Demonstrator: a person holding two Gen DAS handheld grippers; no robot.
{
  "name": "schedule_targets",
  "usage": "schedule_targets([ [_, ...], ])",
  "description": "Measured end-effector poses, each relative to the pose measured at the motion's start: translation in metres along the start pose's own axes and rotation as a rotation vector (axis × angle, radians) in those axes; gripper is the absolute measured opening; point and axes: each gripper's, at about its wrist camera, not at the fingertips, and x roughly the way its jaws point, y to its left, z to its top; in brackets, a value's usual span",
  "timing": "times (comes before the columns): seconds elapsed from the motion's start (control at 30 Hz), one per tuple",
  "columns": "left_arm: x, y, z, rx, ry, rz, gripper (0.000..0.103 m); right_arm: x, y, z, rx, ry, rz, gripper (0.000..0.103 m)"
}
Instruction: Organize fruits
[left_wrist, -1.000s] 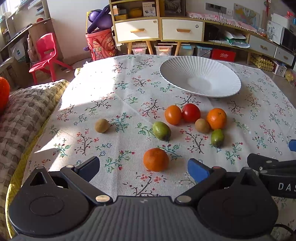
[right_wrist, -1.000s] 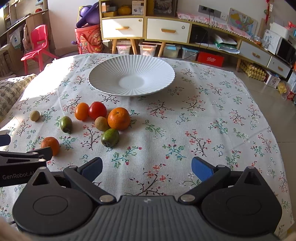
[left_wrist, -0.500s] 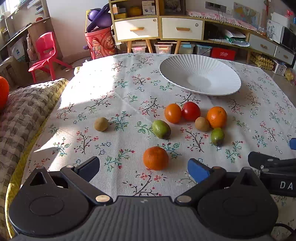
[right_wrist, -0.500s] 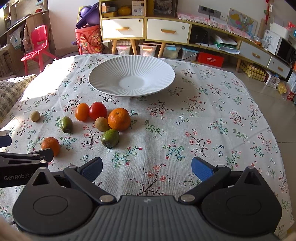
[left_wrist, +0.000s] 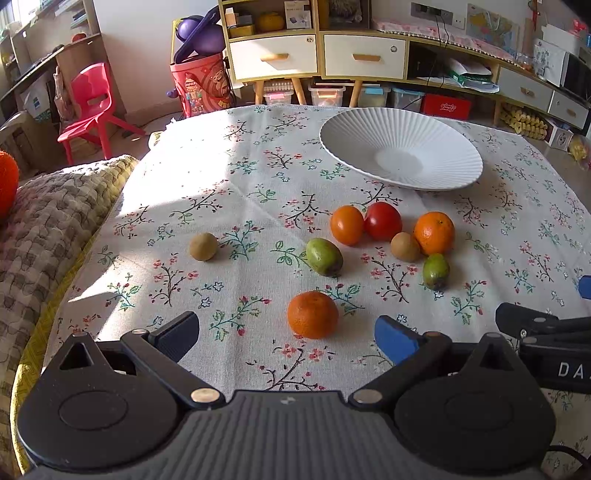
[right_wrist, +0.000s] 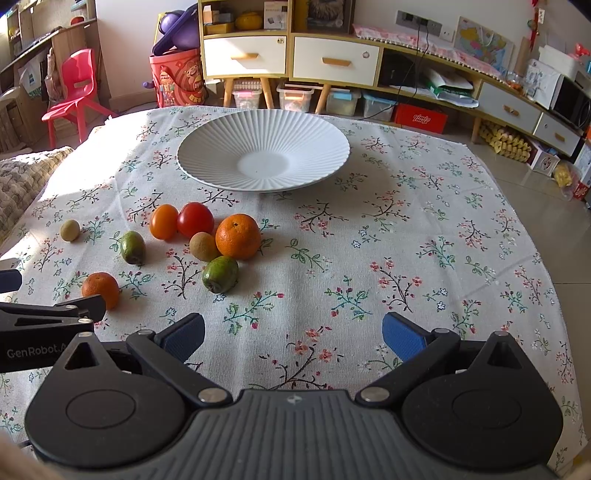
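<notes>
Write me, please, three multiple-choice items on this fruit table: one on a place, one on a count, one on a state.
1. Where does the mandarin nearest the left gripper lie?
A. on the plate
B. alone on the tablecloth
C. on the chair

2. How many green fruits lie on the cloth?
A. two
B. four
C. none

3. The white plate is:
A. full
B. overturned
C. empty

Answers: 1 B, it sits apart from the cluster; 2 A, one and another; 3 C, nothing lies in it.

tablecloth (right_wrist: 406, 236): off-white, floral sprigs
plate (right_wrist: 314, 136): white, ribbed
tomato (right_wrist: 195, 219): red
oranges (right_wrist: 238, 236): orange
chair (right_wrist: 75, 86): red
</notes>
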Motion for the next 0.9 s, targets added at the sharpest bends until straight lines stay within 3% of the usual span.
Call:
schedule_targets([
  [0.9, 0.0083, 0.0038, -0.0003, 0.004, 0.017, 0.008, 0.091, 0.0076, 0.0009, -0.0022, -0.013, 0.002, 0.011, 0.103],
])
